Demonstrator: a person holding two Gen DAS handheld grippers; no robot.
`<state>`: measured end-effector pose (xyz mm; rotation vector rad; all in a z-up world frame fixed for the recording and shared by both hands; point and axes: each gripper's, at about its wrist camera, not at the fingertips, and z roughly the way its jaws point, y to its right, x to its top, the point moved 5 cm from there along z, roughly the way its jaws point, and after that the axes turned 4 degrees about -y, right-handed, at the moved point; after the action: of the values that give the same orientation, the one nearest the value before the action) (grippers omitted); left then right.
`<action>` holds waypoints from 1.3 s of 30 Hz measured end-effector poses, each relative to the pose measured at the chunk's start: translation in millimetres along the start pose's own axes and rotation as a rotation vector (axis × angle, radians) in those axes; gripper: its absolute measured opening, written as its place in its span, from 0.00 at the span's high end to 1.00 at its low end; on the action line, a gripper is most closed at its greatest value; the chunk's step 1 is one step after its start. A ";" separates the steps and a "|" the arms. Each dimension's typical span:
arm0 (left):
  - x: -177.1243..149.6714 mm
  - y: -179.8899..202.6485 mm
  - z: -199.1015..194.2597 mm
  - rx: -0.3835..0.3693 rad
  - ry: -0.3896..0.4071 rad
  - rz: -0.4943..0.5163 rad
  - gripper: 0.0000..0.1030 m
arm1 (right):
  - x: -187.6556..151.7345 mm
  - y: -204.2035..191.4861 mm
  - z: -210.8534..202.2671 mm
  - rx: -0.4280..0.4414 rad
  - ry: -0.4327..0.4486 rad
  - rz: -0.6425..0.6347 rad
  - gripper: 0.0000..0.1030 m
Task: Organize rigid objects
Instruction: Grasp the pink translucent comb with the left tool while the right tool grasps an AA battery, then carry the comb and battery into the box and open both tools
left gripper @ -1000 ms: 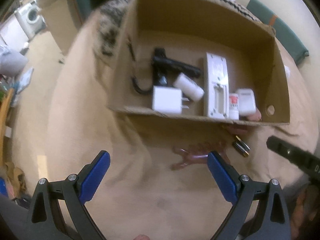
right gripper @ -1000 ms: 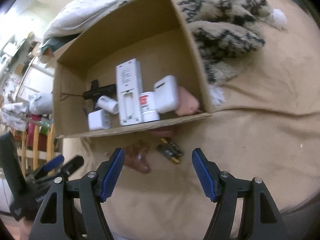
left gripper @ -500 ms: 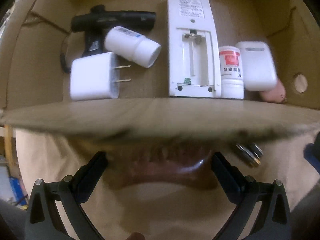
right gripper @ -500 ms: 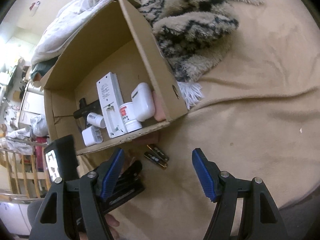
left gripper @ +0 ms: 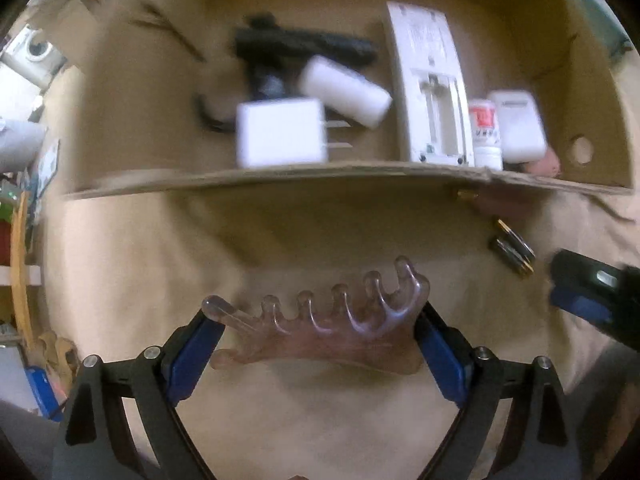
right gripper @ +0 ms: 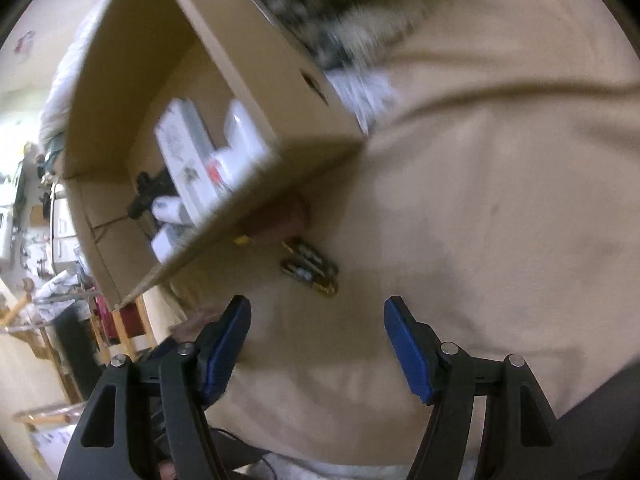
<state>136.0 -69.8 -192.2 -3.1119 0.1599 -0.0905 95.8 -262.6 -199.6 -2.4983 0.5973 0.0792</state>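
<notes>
My left gripper is shut on a translucent pink comb-like scraper, held between its blue pads just in front of the cardboard box. The box holds a white charger, a white cylinder, a black tool, a white remote, a small red-labelled bottle and a white case. Two batteries lie on the beige cover by the box corner. My right gripper is open and empty, just short of the batteries.
A patterned fuzzy blanket lies behind the box. A pink object sticks out under the box's near corner. Room clutter and a washing machine lie off the bed to the left.
My left gripper has closed on the pink scraper and pulled back from the box edge. My right gripper has moved closer to the batteries.
</notes>
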 end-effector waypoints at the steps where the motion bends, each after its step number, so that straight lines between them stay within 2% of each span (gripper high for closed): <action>1: -3.2 -6.5 -9.7 0.008 0.016 0.004 0.11 | 0.7 -3.7 3.0 -0.012 0.009 0.008 0.28; 4: -10.3 -25.7 -31.5 0.025 0.059 -0.012 0.11 | 2.3 -16.8 12.3 -0.088 0.045 0.006 0.29; 7: -13.9 -46.1 -42.1 0.044 0.107 -0.043 0.11 | 2.9 -22.5 24.0 -0.161 0.078 0.039 0.36; 13: -16.5 -71.6 -46.4 -0.018 0.130 -0.121 0.11 | 1.0 -36.9 33.0 -0.294 0.180 0.069 0.36; 18: -15.7 -74.9 -62.9 -0.042 0.153 -0.113 0.11 | -4.4 -50.8 42.4 -0.418 0.249 0.045 0.37; 22: -14.7 -68.8 -56.9 -0.065 0.139 -0.117 0.11 | -9.6 -56.3 45.1 -0.484 0.308 0.007 0.53; 23: -13.1 -68.0 -55.4 -0.065 0.139 -0.117 0.11 | -11.3 -57.7 44.9 -0.490 0.316 -0.005 0.56; 27: -10.6 -68.5 -53.3 -0.055 0.139 -0.125 0.11 | -26.1 -58.1 47.6 -0.479 0.318 -0.066 0.57; 35: -9.5 -72.4 -46.6 -0.026 0.140 -0.137 0.11 | -66.0 -47.7 34.6 -0.380 0.236 -0.162 0.57; 39: -9.5 -70.7 -46.2 -0.006 0.145 -0.135 0.11 | -82.5 -50.2 20.3 -0.352 0.250 -0.242 0.57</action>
<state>131.1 0.5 -144.7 -3.1185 -0.0477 -0.3192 44.8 -181.5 -176.0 -2.9303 0.4002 -0.2424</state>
